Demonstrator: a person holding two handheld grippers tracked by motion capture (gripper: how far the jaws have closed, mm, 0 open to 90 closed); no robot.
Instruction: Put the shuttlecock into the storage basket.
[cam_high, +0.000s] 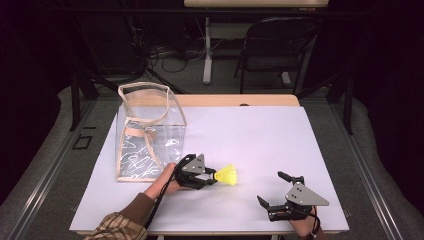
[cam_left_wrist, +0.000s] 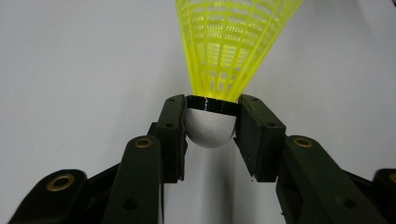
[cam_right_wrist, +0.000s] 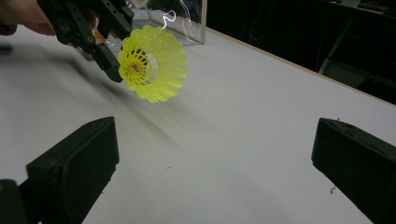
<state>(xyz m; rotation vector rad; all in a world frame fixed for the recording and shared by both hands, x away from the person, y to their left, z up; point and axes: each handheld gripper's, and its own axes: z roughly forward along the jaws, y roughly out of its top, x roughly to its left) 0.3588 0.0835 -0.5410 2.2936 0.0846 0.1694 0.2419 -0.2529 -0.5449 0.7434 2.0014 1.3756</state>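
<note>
White table (cam_high: 260, 135), dark room behind. Shuttlecock (cam_high: 227, 175) pinched at cork by left gripper (cam_high: 209, 176), held just above table beside clear bag (cam_high: 150, 132). Right gripper (cam_high: 272, 192) spread, empty (resting near edge). Step judged: carrying; next, lift over bag rim.

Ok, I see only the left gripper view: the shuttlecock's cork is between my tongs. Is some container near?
Observer: Yes, a clear bag stands upright on the table, beyond the left tongs and to their left.
Operator: And the right tongs, do they hold something?
Observer: No, the right tongs are open, holding nothing, near the table's front edge.
Operator: Where does the skirt point?
Observer: The shuttlecock points its skirt rightward, away from the bag.
</note>
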